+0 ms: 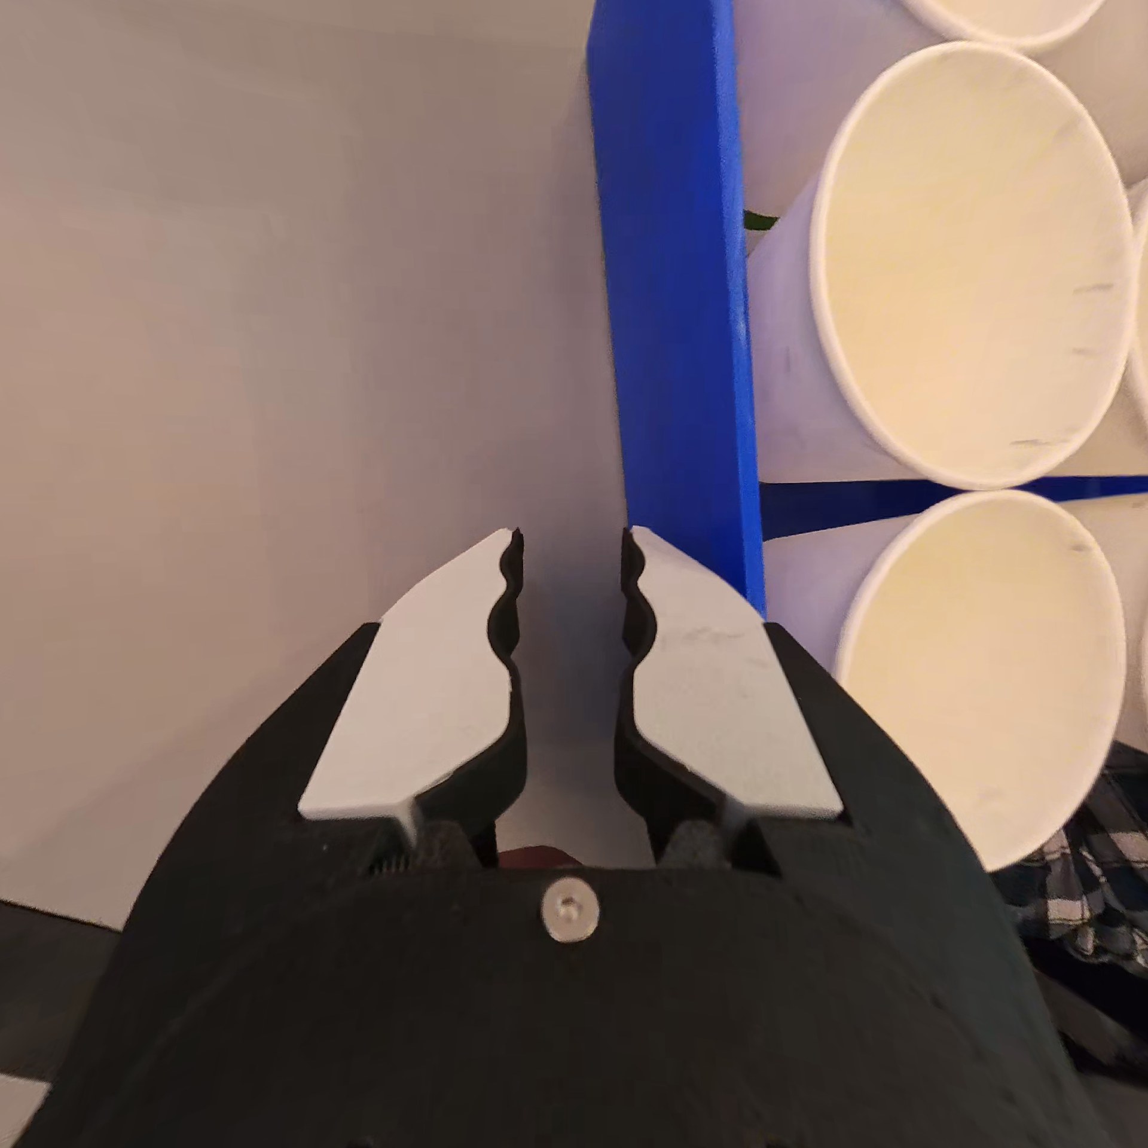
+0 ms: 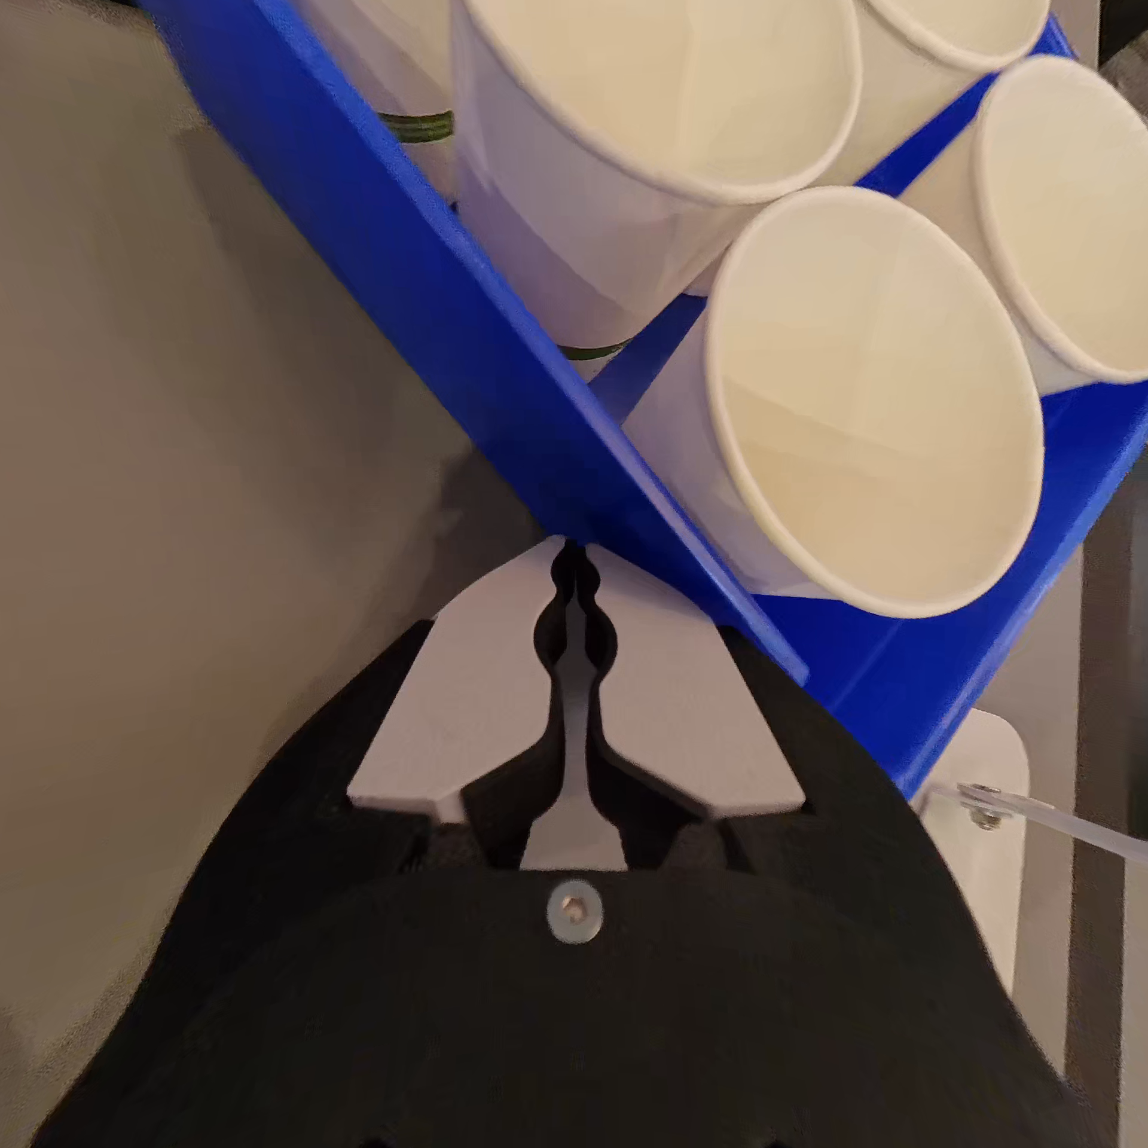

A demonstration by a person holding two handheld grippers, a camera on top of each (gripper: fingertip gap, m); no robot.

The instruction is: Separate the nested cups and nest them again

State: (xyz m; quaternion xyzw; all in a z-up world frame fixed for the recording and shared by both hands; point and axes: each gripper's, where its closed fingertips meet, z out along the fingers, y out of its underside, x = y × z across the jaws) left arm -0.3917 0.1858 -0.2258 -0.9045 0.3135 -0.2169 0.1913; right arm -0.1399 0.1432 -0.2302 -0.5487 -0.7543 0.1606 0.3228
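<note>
Several white paper cups stand tilted in a blue rack (image 1: 677, 310). In the left wrist view two show at the right, one higher (image 1: 975, 261) and one lower (image 1: 981, 671). My left gripper (image 1: 573, 540) is open with nothing between its pads, over the grey surface just left of the rack's wall. In the right wrist view the rack (image 2: 472, 373) runs diagonally, with cups behind its wall, one near (image 2: 870, 397) and one farther (image 2: 658, 93). My right gripper (image 2: 574, 546) is shut, its tips meeting against the outer side of the rack's wall.
A grey tabletop (image 1: 279, 310) lies left of the rack in both views. A checkered cloth (image 1: 1093, 882) shows at the lower right of the left wrist view. A white metal plate (image 2: 981, 870) with a screw sits below the rack's corner. Tip to tip, the grippers are about 25 centimetres apart.
</note>
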